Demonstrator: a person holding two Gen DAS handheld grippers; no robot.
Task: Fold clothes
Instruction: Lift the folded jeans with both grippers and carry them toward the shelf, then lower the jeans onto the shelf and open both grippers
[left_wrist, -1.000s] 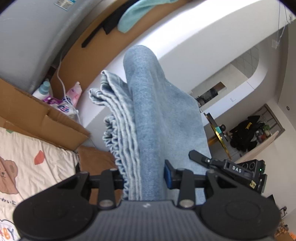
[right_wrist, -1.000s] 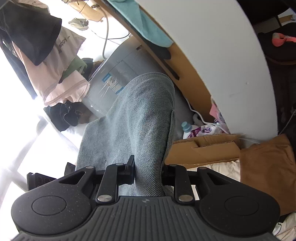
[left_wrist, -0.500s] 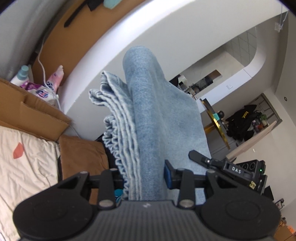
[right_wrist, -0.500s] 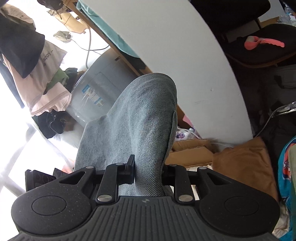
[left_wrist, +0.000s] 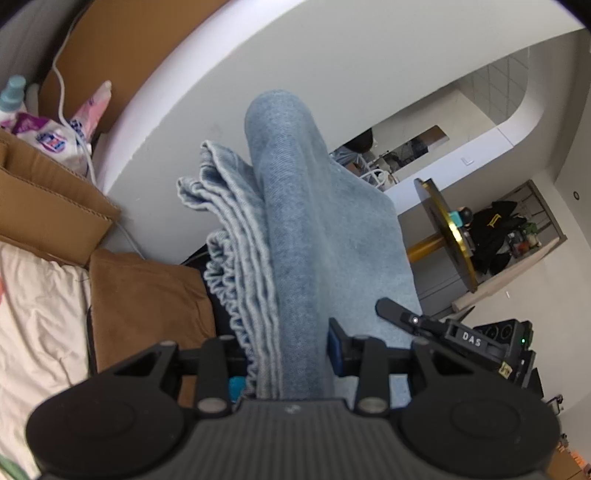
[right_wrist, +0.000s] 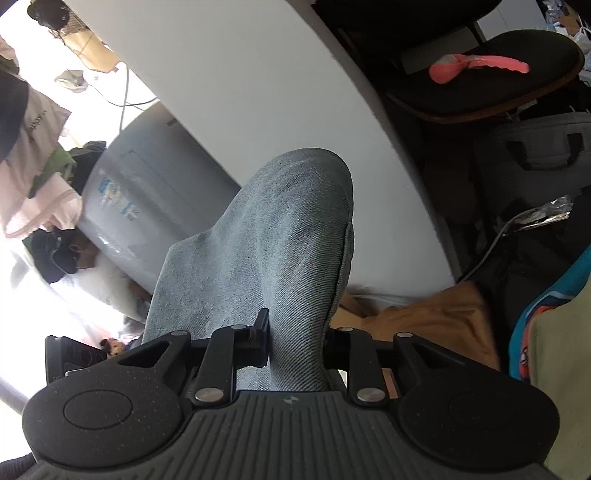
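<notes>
2 grippers, both clamped on the same denim garment (left_wrist: 325, 236). From my left wrist view, the left gripper (left_wrist: 291, 354) has its jaws pinched on a thick bunch of light blue denim; several stacked layers with pale, ruffled edges (left_wrist: 236, 251) fan out on the left side of the bunch, and a smooth rolled fold rises up and away from the fingers. The cloth hangs in the air, off any surface.

Right wrist view: the right gripper (right_wrist: 295, 347) is likewise clenched on a fold of the same denim (right_wrist: 288, 243), which humps up in front of the camera and drapes off to the left.

Behind the cloth in both views runs a curved white panel (left_wrist: 280, 66). Far left on the left wrist view I note cardboard boxes (left_wrist: 48, 199), detergent bottles (left_wrist: 44, 129) and a white cable, with a brown cushion (left_wrist: 147, 302) and a cream sheet (left_wrist: 40, 314) nearer. Far right, a round gold-edged table (left_wrist: 447, 236).

On the right wrist view, a grey appliance (right_wrist: 147, 206) sits left of the denim, hanging clothes beyond it. Top right, a dark chair seat (right_wrist: 491, 77) carries a pink object (right_wrist: 476, 66).
</notes>
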